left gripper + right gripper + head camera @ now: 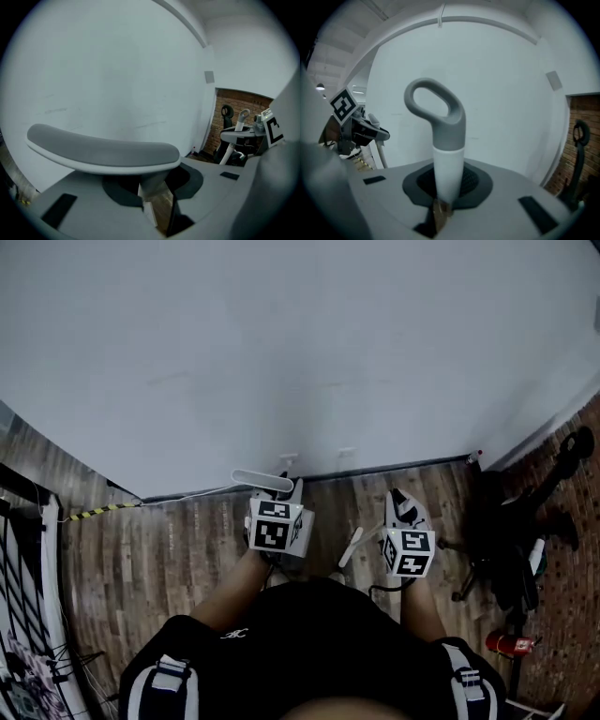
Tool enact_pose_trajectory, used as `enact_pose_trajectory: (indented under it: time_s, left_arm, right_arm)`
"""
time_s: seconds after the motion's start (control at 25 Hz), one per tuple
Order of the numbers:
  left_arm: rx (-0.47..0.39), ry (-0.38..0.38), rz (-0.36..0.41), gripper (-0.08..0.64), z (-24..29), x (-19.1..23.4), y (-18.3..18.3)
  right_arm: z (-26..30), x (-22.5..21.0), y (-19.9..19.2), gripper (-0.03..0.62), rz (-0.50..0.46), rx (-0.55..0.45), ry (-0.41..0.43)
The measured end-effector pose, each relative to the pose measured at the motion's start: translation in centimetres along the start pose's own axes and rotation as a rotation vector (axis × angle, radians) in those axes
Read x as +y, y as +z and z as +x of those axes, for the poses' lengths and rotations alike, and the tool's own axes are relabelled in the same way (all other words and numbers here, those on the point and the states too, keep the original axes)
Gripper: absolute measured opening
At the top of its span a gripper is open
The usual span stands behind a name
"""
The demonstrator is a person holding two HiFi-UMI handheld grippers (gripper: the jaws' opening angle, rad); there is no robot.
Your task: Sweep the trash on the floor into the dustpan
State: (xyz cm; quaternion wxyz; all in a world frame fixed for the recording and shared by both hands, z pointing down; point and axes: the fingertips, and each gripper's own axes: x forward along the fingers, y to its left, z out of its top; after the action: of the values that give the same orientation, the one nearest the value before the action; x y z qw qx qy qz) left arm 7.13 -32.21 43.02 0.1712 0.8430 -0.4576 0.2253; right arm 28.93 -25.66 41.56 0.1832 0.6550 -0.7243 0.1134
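Note:
I hold both grippers up in front of a white wall, and neither trash nor dustpan pan shows in any view. My left gripper (157, 194) (274, 524) is shut on a long handle topped by a flat grey-and-white grip (101, 150) (262, 481), seemingly the dustpan handle. My right gripper (443, 190) (409, 538) is shut on a white broom handle with a grey loop end (440, 122). In the head view a white shaft (352, 546) slants between the two grippers. Each gripper view shows the other gripper off to one side.
Wooden floor (169, 559) runs along the white wall (300, 352). A black wheeled chair (506, 540) and a red fire extinguisher (509, 644) stand at the right by a brick wall. Yellow-black tape (98, 512) and a white rack (28, 615) are at the left.

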Motion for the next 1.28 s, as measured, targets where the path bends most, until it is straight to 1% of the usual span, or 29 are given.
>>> enact_pose_trajectory:
  time_s: [0.16, 0.32, 0.48, 0.68, 1.28]
  left_arm:
    - [-0.017, -0.038, -0.015, 0.111, 0.1, -0.7, 1.5]
    - [-0.013, -0.082, -0.027, 0.111, 0.7, -1.7, 1.9]
    - [-0.001, -0.143, 0.011, 0.11, 1.4, -3.7, 1.9]
    - [0.011, -0.196, 0.053, 0.11, 2.2, -6.3, 1.5]
    - [0.047, -0.179, 0.043, 0.11, 2.7, -6.6, 0.1]
  right_arm:
    - [-0.6, -1.3, -0.4, 0.041, 0.036, -0.006, -0.031]
    - [-1.2, -2.9, -1.3, 0.041, 0.086, -0.004, -0.064]
    - [-1.5, -3.4, -0.9, 0.041, 0.104, -0.018, -0.072]
    - [-1.7, -2.6, -0.8, 0.038, 0.082, -0.018, -0.046]
    - [-1.8, -3.0, -1.3, 0.038, 0.054, -0.002, -0.036]
